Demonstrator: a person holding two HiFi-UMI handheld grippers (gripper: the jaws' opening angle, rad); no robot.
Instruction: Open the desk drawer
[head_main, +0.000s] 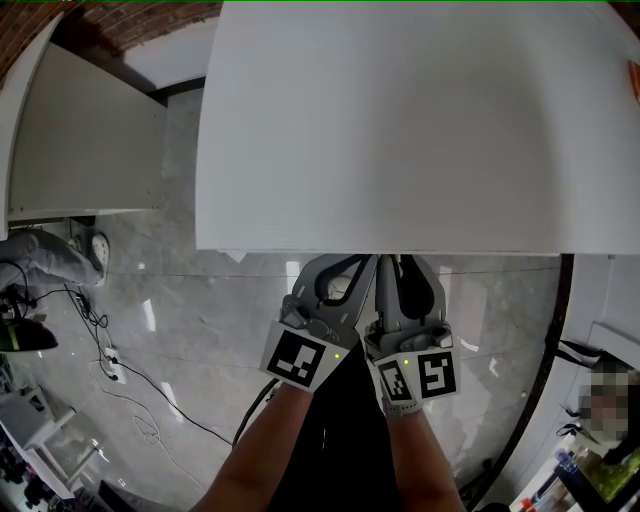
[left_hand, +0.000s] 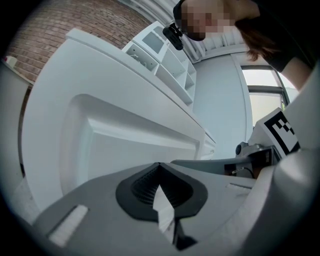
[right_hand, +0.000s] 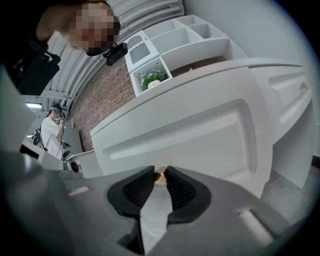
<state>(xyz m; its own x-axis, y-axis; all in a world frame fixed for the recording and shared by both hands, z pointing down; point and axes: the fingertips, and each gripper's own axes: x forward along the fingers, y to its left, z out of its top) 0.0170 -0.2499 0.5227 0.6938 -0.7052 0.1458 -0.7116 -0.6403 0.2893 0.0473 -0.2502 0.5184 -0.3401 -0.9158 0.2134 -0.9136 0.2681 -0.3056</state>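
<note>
**Two tools at the drawer front beneath the white worktop**

Nearest the head camera, two bare forearms are seen side by side. Each carries a tool with a cube of square markers at its rear. The left tool and the right tool are held just beside each other, and their tips are hidden under the front edge of the worktop.

In the left gripper view, the left tool's jaws are seen pressed together at their tips, with nothing caught between the ribbed pads. In the right gripper view, the right tool's jaws are closed upon a small brass knob, which is pinched between the tips of the dark pads.

The knob is fixed to the drawer front, a white panel with a recessed field, set directly below the worktop's edge.

Under the worktop, a grey marbled floor is visible, and cables lie across it at the left. Farther off, a brick wall and a white shelf unit holding a green plant are shown.
</note>
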